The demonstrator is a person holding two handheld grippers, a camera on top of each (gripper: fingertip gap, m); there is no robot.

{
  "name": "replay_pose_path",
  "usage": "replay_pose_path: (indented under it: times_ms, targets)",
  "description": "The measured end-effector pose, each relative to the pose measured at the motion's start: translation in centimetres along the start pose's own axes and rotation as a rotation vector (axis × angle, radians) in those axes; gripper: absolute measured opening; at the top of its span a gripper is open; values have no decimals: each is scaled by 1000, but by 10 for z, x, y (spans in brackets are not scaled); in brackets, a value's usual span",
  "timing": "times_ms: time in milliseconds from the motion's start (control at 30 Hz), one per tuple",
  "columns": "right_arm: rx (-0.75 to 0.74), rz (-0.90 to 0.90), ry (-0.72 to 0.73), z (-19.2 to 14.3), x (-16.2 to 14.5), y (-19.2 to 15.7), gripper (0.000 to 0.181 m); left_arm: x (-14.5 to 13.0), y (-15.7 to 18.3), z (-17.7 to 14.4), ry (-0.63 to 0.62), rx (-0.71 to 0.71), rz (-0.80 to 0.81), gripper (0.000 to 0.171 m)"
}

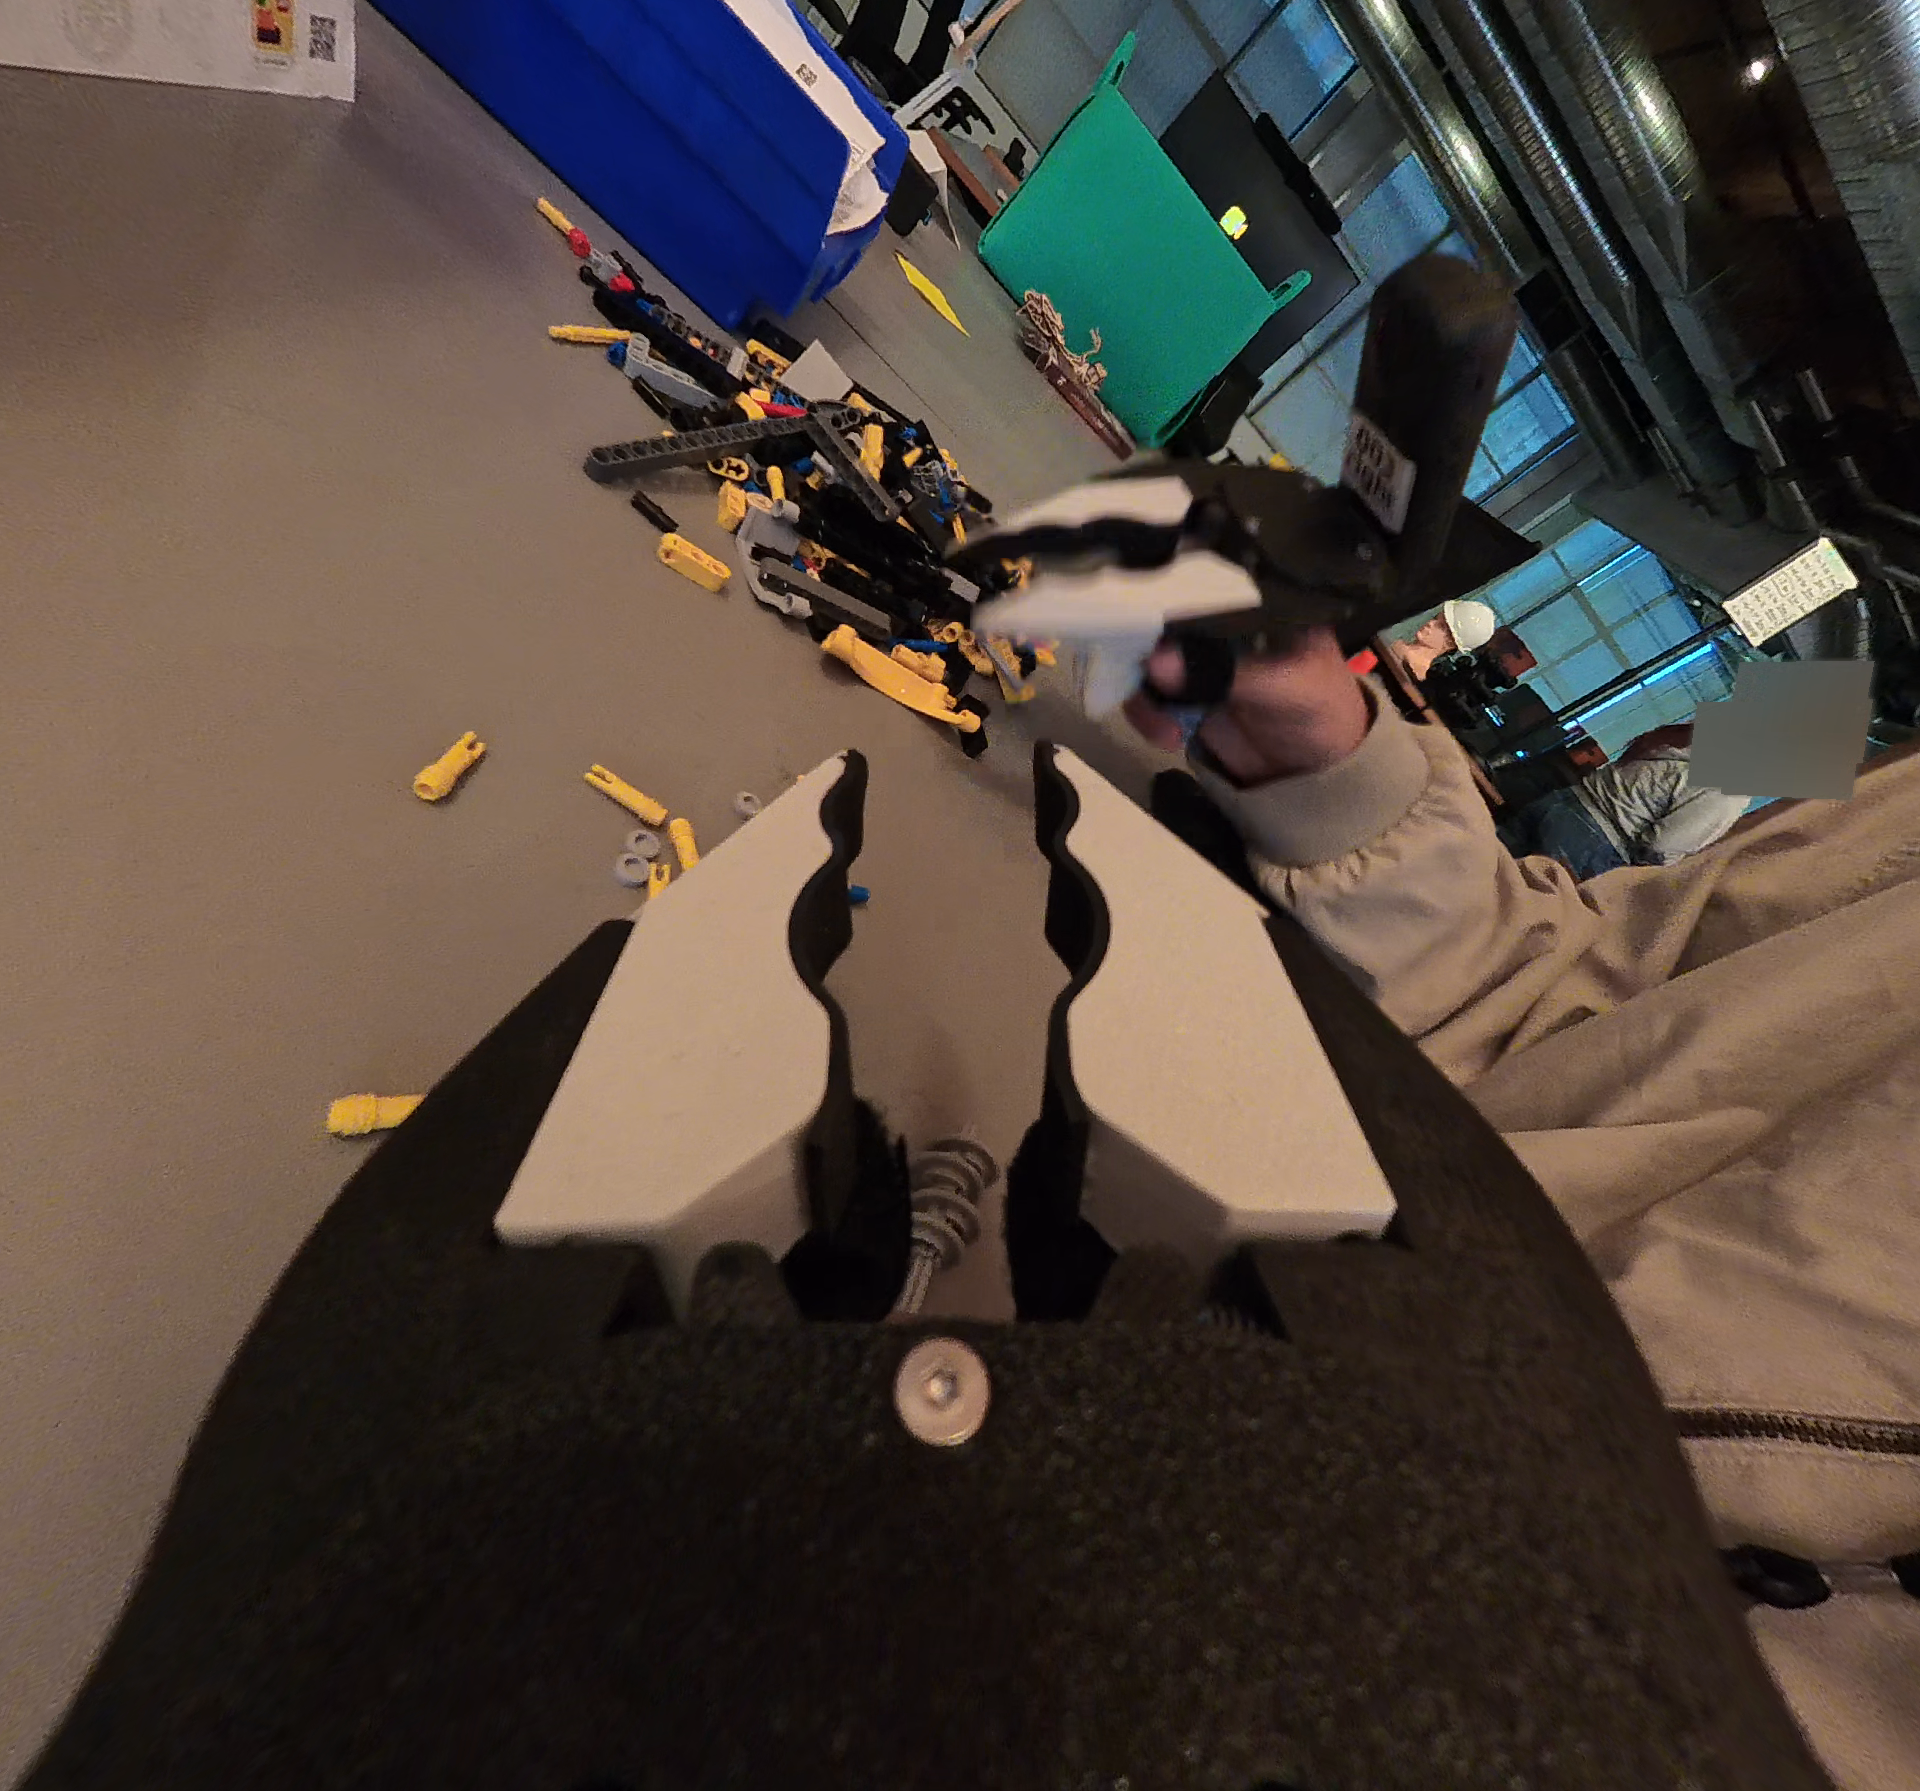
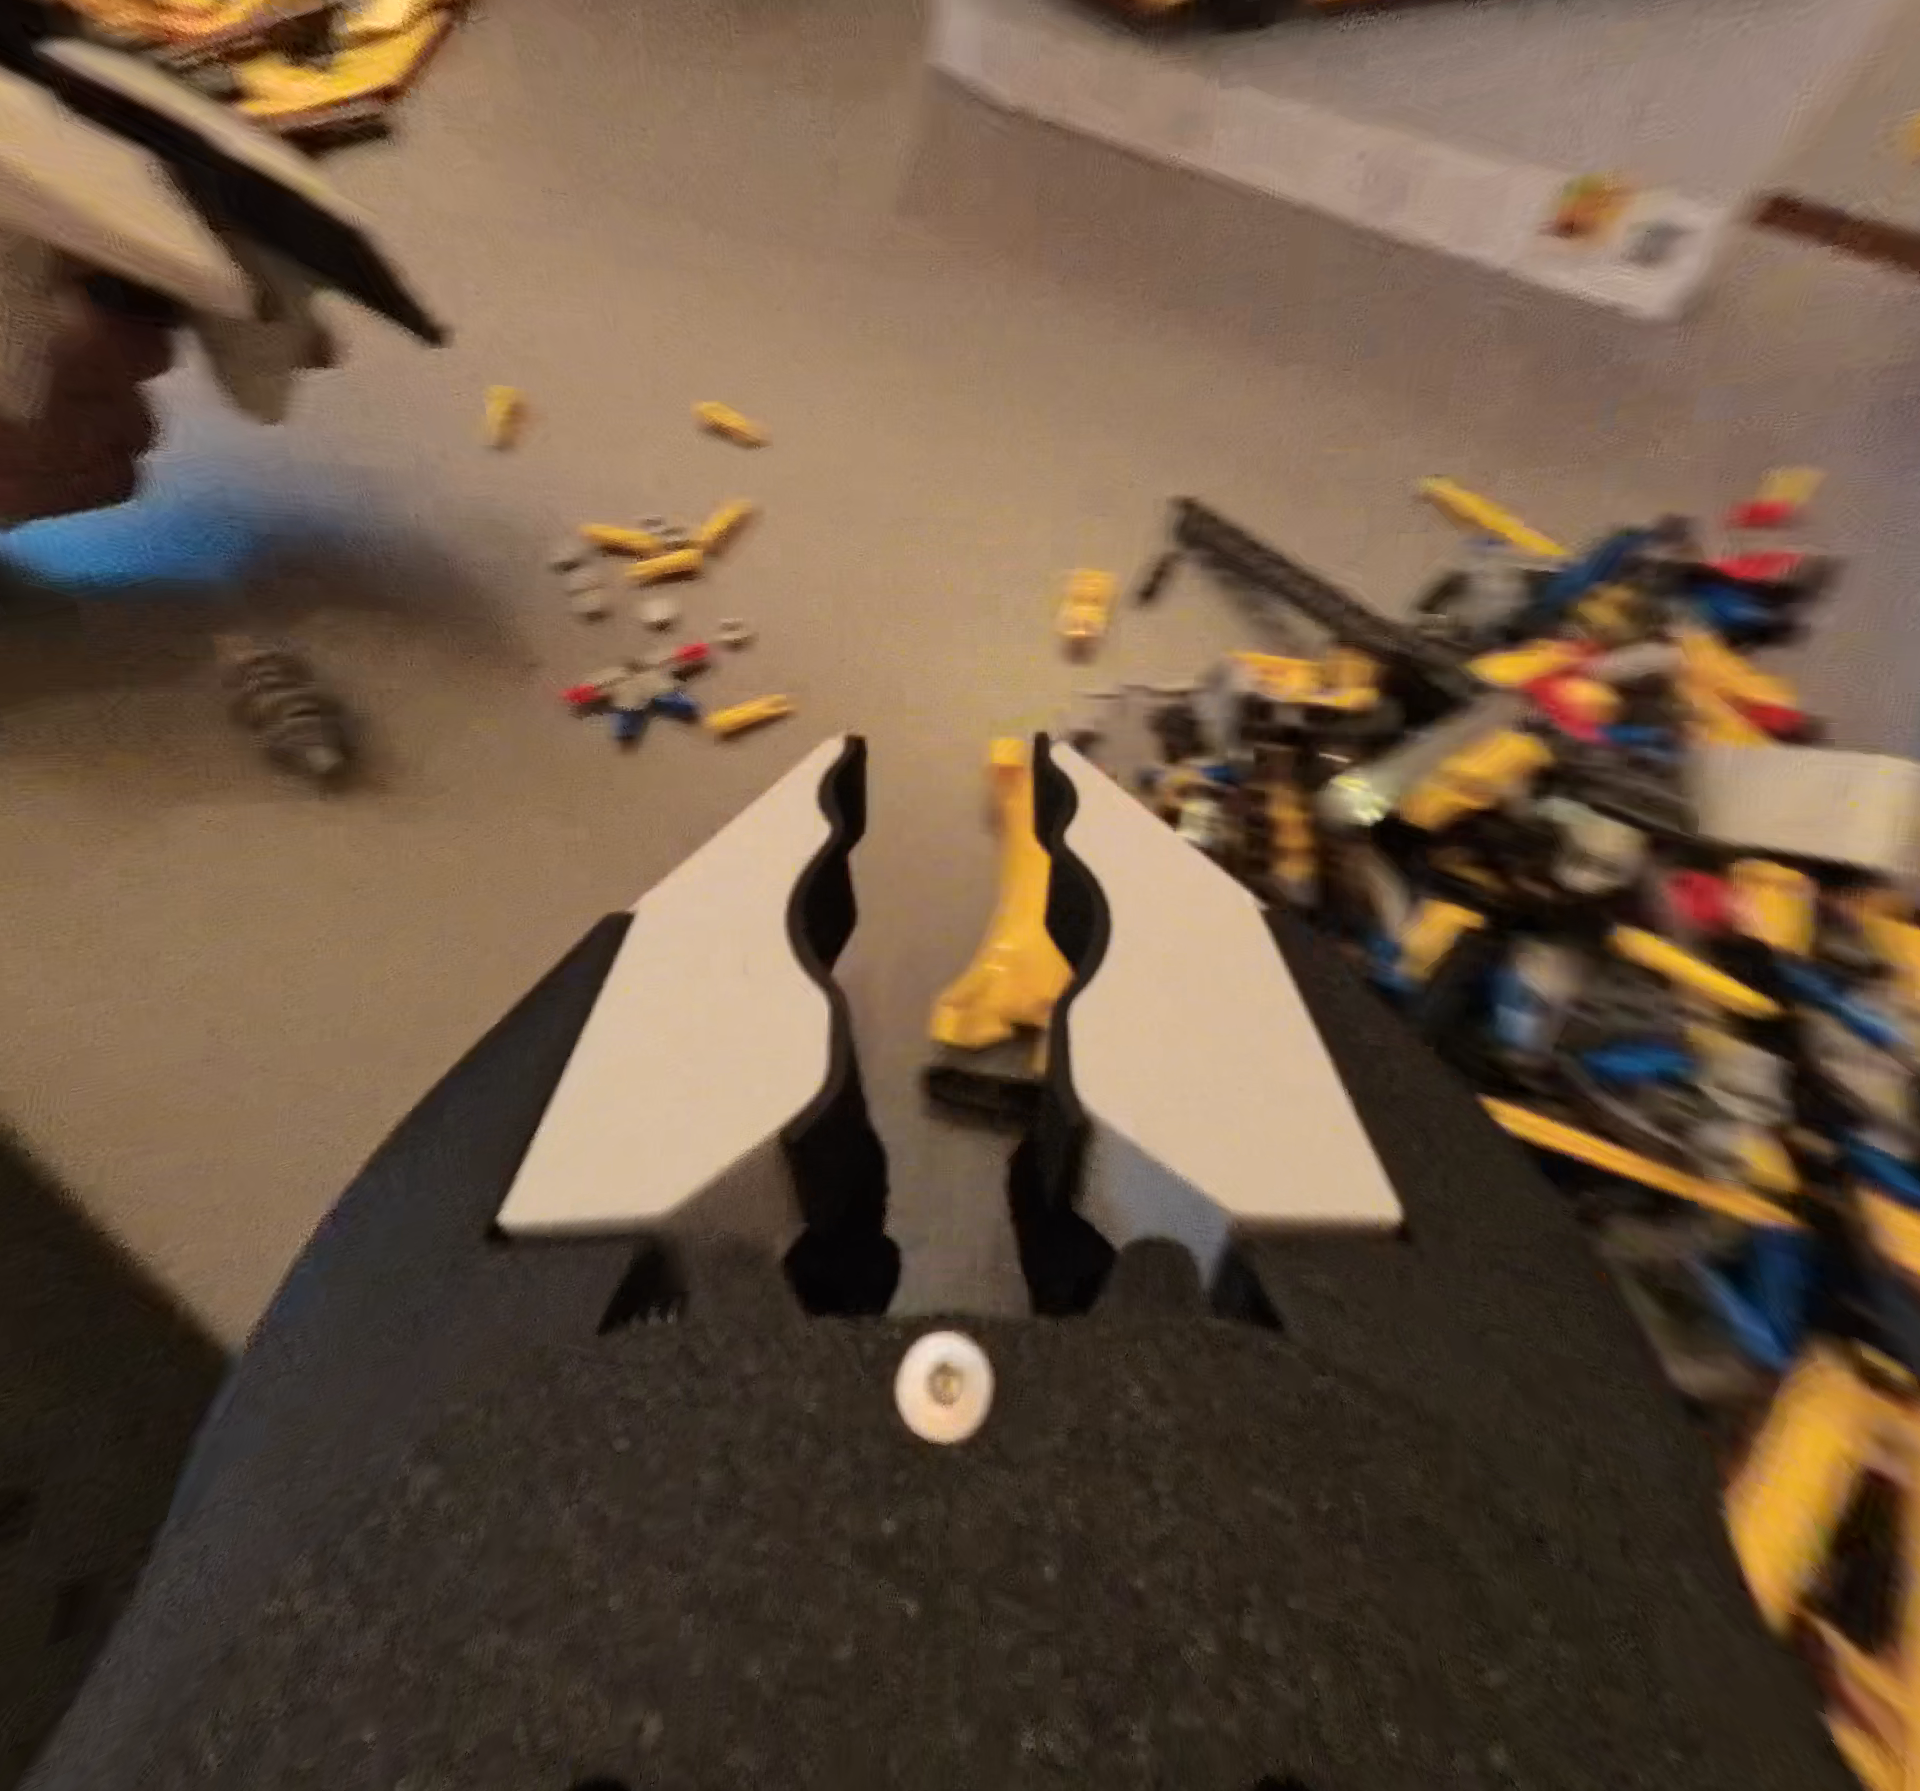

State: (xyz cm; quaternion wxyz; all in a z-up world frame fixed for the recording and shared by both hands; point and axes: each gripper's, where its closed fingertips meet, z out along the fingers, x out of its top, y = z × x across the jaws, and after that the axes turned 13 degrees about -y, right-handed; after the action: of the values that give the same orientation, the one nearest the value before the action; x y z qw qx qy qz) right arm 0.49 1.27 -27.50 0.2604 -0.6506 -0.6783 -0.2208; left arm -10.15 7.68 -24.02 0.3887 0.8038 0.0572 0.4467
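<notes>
Two claws over a matte grey table (image 1: 260, 453), both empty. Left claw (image 1: 948, 773) parted, pale grey wedge-shaped fingers (image 1: 717, 993) lined with wavy black rubber pads, set in a rough black speckled body with a silver screw at the centre; a coiled grey spring part (image 1: 951, 1196) visible down between the finger bases, contact impossible to judge. Just ahead of the fingertips, scattered small plastic pieces: yellow pins (image 1: 449, 767), little grey rings (image 1: 636, 856). Farther off, a tangled pile of building-toy parts (image 1: 821, 515), black, yellow, blue and red, with a long perforated dark grey beam (image 1: 696, 448) jutting out. Beyond it a glossy blue ribbed bin (image 1: 623, 79) and a green folded panel (image 1: 1127, 287). Right claw (image 1: 1081, 562) seen over the pile's near edge, held by a hand (image 1: 1268, 713) in a beige ribbed cuff. In the right wrist view, heavily blurred, right claw (image 2: 948, 767) likewise parted, gripping nothing; a smooth curved yellow panel piece (image 2: 1010, 952) lying on the table between and below the fingers, close to the right one. Pile (image 2: 1558, 858) to the right, a white printed box (image 2: 1351, 110) behind, loose small pieces (image 2: 655, 598) to the left.
</notes>
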Motion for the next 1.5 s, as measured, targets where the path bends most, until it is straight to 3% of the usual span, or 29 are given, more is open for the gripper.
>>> replay_pose_path:
  times_ms: [67, 133, 267, 367, 467, 567, 667, 767, 867, 933, 1067, 1167, 1300, 1433, 1500]
  targets:
    - [115, -37, -18, 25, 0, -43, 38, -1, 1, 1, -3, -8, -5, 32]
    - [143, -66, -42, 44, -1, -59, 39, -2, 2, 2, -9, -7, 0, 32]
    - [78, -137, -108, 62, -4, -53, 34, -2, 2, 1, -12, 7, 17, 32]
    - [44, -178, -130, 65, -5, -49, 20, -1, 2, 1, -7, 2, 12, 32]
    - [7, -198, -147, 61, -6, -42, 20, -1, 2, 0, -8, 0, 10, 32]
    - [-120, -186, -92, 37, 2, -7, 20, -1, 3, 1, -8, -4, 11, 33]
    - [-350, -111, -68, -7, 0, 69, 19, -1, 4, 1, -10, -8, 13, 33]
    - [-407, 1, -90, -28, -20, 122, 20, -2, 6, 3, -16, -13, 16, 33]
    - [-398, 38, -81, -32, -27, 136, 31, -3, 3, 4, -27, 7, 23, 32]
    - [-344, 36, -11, -31, -12, 114, 32, -3, 0, 3, -26, 21, 24, 32]
    - [59, -145, -19, 16, 2, -14, 37, 0, -6, -2, -6, 39, 14, 32]
    - [177, -262, -75, 49, -6, -75, 38, 2, -9, -5, 8, 44, 3, 32]
    - [79, -361, -94, 67, -1, -79, 34, 0, -12, -5, 1, 56, -9, 32]
    - [102, -395, -135, 71, 0, -81, 14, -11, -11, 2, -69, 50, -23, 32]
    - [74, -461, -79, 65, 12, -84, 14, -19, -11, 8, -114, 54, -28, 32]
